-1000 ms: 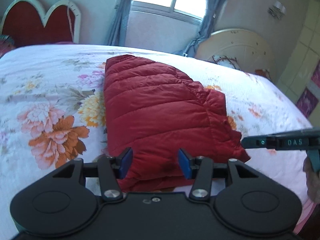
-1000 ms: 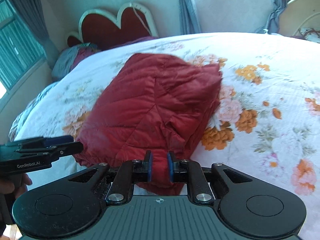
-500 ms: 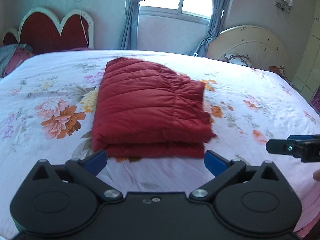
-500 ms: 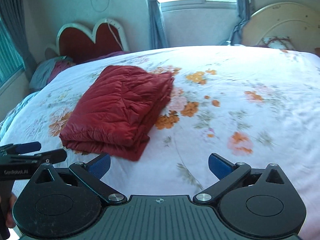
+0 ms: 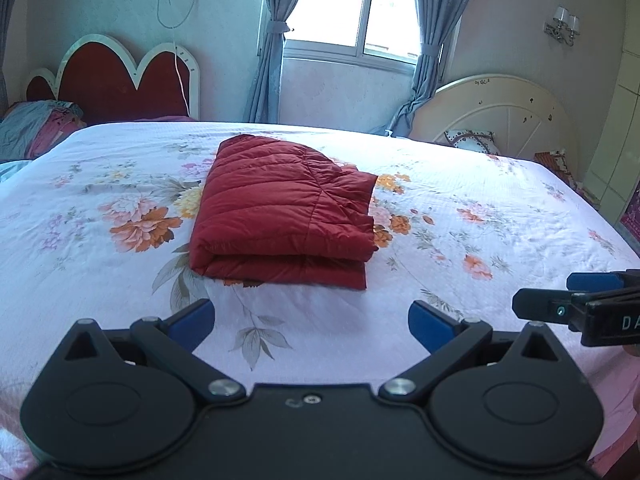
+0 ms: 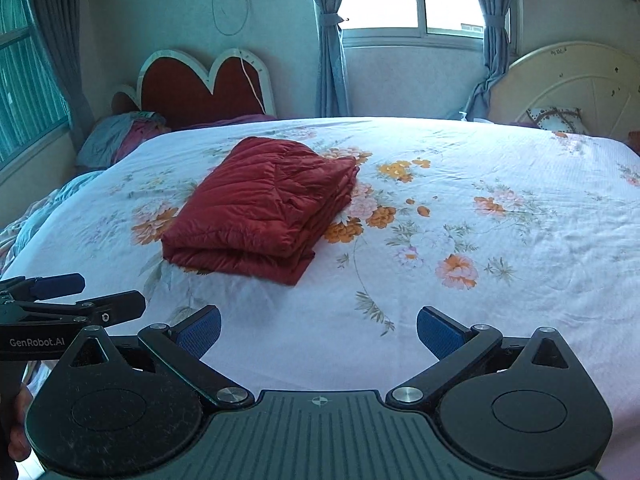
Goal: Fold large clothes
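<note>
A red quilted jacket point(image 5: 280, 208) lies folded into a thick rectangle on the floral bed sheet point(image 5: 480, 208). It also shows in the right wrist view point(image 6: 264, 208), left of centre. My left gripper point(image 5: 311, 322) is open and empty, held back from the jacket's near edge above the sheet. My right gripper point(image 6: 319, 330) is open and empty too, back from the jacket and to its right. Each gripper shows in the other's view: the right one point(image 5: 576, 300) at the right edge, the left one point(image 6: 76, 296) at the left edge.
A red heart-shaped headboard point(image 5: 116, 80) stands at the far left with bedding point(image 5: 36, 128) piled beside it. A cream round headboard point(image 5: 500, 112) leans at the far right. A curtained window point(image 5: 360, 8) is behind the bed.
Both grippers let go of the jacket, opened wide and pulled back toward the bed's near edge. The jacket now lies folded and alone on the sheet.
</note>
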Demonstrator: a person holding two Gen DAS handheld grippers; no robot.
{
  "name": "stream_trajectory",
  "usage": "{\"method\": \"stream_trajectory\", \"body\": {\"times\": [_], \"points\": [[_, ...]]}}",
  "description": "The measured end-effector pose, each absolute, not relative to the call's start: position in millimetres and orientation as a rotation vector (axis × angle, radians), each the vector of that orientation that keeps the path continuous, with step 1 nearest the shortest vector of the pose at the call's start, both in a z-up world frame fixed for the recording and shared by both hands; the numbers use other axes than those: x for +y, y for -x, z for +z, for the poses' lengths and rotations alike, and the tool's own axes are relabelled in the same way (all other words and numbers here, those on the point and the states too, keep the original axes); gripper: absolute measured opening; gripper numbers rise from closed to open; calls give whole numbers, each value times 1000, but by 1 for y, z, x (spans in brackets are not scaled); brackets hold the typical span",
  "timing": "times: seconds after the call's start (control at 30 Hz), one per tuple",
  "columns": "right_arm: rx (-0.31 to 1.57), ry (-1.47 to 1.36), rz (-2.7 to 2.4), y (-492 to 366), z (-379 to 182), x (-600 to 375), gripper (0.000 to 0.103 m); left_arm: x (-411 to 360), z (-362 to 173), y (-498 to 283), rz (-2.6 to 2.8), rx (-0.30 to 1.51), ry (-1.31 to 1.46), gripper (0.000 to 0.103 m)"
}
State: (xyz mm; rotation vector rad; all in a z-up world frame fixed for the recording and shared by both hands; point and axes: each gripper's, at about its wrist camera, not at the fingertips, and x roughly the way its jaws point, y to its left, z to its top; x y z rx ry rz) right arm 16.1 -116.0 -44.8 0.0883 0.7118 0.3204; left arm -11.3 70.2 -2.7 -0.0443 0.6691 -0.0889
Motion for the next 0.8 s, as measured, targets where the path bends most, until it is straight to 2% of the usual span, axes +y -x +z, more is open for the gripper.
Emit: {"method": "stream_trajectory", "body": {"times": [0.8], "points": [[685, -104, 308, -10, -37, -126, 103, 69, 7, 18, -84, 630, 21, 102]]}}
